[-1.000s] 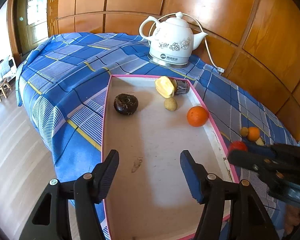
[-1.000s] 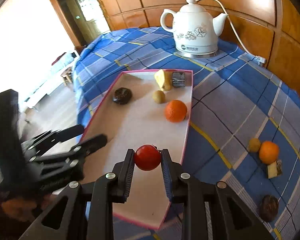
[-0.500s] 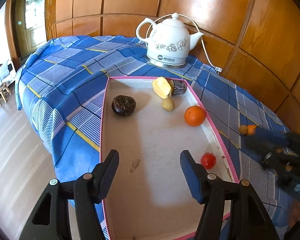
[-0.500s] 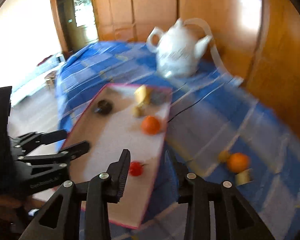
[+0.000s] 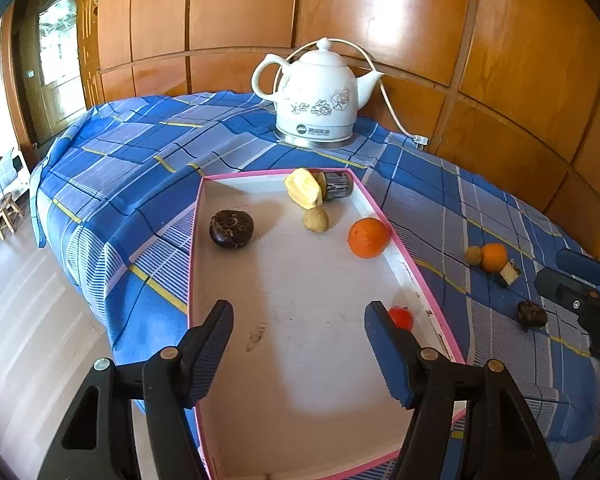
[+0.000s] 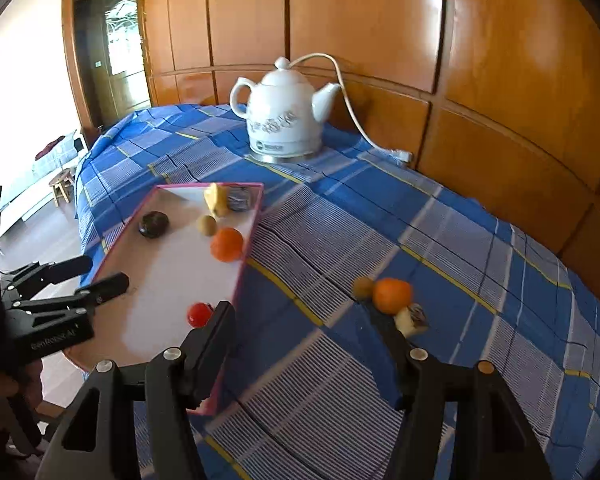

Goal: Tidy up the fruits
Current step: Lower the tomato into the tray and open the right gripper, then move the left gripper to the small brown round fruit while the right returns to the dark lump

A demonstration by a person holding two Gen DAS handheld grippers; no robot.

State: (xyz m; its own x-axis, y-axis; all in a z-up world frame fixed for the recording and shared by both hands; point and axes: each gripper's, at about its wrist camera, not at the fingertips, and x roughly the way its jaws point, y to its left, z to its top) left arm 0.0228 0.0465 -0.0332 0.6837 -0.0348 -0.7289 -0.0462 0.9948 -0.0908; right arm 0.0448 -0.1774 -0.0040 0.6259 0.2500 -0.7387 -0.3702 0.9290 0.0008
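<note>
A pink-rimmed tray [image 5: 292,272] holds a dark round fruit [image 5: 231,229], a yellow piece [image 5: 303,189], a small tan fruit [image 5: 315,220], an orange [image 5: 369,237] and a red tomato [image 5: 401,317] near its right rim. My left gripper [image 5: 299,312] hovers over the tray's near half, jaws opening, nothing between them. My right gripper [image 6: 302,314] hangs over the blue cloth just right of the tray [image 6: 244,276], jaws opening and empty, the tomato [image 6: 199,314] behind its left finger. On the cloth lie another orange [image 6: 392,295], a tan fruit [image 6: 363,287] and a cut piece [image 6: 410,318].
A white kettle [image 5: 318,100] with its cord stands at the back of the table against the wood panelling. A dark fruit [image 5: 532,315] lies on the cloth near the right gripper [image 5: 572,276]. The table drops off to the floor on the left.
The right gripper let go of the red tomato, which now lies in the tray, then opened and swung right, away from the tray. The left gripper stayed put and widened slightly.
</note>
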